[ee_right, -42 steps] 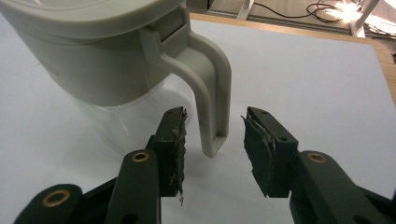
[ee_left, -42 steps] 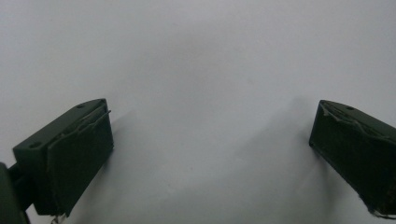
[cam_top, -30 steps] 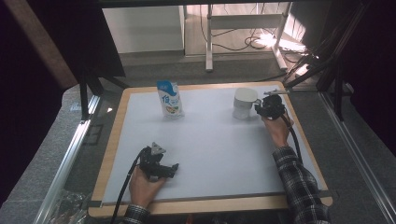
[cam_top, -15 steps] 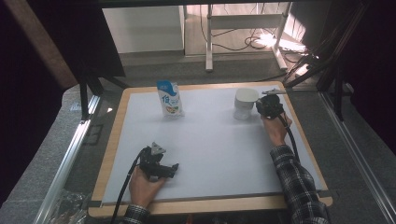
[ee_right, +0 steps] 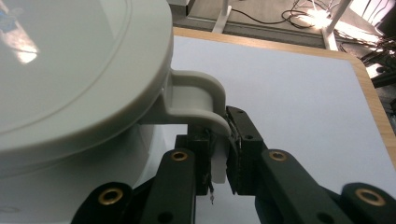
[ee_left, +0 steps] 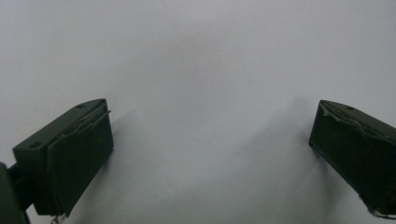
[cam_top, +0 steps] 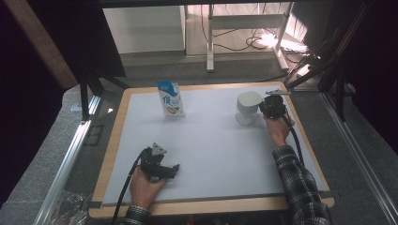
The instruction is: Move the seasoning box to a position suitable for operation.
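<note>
A pale grey-white plastic mug with a flat lid point(cam_top: 248, 103) stands at the far right of the white sheet that covers the wooden-edged table point(cam_top: 211, 150). The right gripper point(cam_top: 268, 108), held in the person's right hand point(cam_top: 278, 130) with a plaid sleeve behind it, sits just beside the mug on its right. In the right gripper view its two black jaws are closed tight on the mug's curved handle point(ee_right: 198, 95), pinching the handle's lower end point(ee_right: 219, 165) between the pads; the mug's lid fills the upper left of that view.

Well apart from the mug, at the far middle-left of the sheet, a small blue-and-white milk carton point(cam_top: 170, 99) stands upright, untouched by either gripper.

Near the front left edge of the table the left gripper point(cam_top: 170, 169) rests low over the sheet in the person's left hand point(cam_top: 143, 185), a grey three-cornered plate on its top and a black cable trailing off the front edge. In the left gripper view its jaws are spread wide, one pad point(ee_left: 77, 158) at each side, with bare white sheet between them and nothing in their grasp
</note>
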The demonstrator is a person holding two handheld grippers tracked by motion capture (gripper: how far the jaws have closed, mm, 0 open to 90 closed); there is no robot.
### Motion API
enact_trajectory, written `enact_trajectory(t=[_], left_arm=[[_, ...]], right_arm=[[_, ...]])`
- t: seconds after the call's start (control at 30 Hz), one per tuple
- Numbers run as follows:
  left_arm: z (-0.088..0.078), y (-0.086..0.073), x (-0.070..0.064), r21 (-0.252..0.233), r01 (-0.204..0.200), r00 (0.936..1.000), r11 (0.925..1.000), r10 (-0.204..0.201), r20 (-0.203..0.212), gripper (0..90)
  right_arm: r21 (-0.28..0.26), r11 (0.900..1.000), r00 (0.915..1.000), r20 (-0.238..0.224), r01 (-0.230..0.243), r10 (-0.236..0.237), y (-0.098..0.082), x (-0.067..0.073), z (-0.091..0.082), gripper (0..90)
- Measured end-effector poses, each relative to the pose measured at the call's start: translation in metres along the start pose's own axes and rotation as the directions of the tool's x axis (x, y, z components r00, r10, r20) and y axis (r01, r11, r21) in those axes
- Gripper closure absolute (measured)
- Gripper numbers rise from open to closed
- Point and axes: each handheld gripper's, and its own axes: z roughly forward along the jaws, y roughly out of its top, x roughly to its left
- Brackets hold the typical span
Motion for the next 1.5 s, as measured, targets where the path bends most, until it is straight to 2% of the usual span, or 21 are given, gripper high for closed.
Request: enact_trajectory(t=[0.13,0.33,0.63,1.27,1.5], left_arm=[[0.0,0.0,0.0,0.0,0.0,1.0,1.0,0.0,0.0,0.0],[0.0,0.0,0.0,0.0,0.0,1.0,1.0,0.0,0.0,0.0],[0.0,0.0,0.0,0.0,0.0,1.0,1.0,0.0,0.0,0.0],[0.0,0.0,0.0,0.0,0.0,1.0,1.0,0.0,0.0,0.0],[0.0,0.0,0.0,0.0,0.0,1.0,1.0,0.0,0.0,0.0]], right_arm=[[-0.006,1.0,0.9999,0.004,0.013,-0.013,0.001,0.002,-0.002,80.8],[-0.009,1.0,0.9997,-0.017,0.019,-0.019,0.0,0.005,-0.007,80.6],[-0.038,0.999,0.9968,-0.077,-0.022,0.019,-0.003,0.006,-0.019,80.4],[-0.029,0.999,0.9903,-0.136,-0.029,0.025,-0.021,0.013,-0.055,79.9],[-0.031,0.999,0.9883,-0.152,-0.014,0.009,-0.028,0.02,-0.073,79.8]])
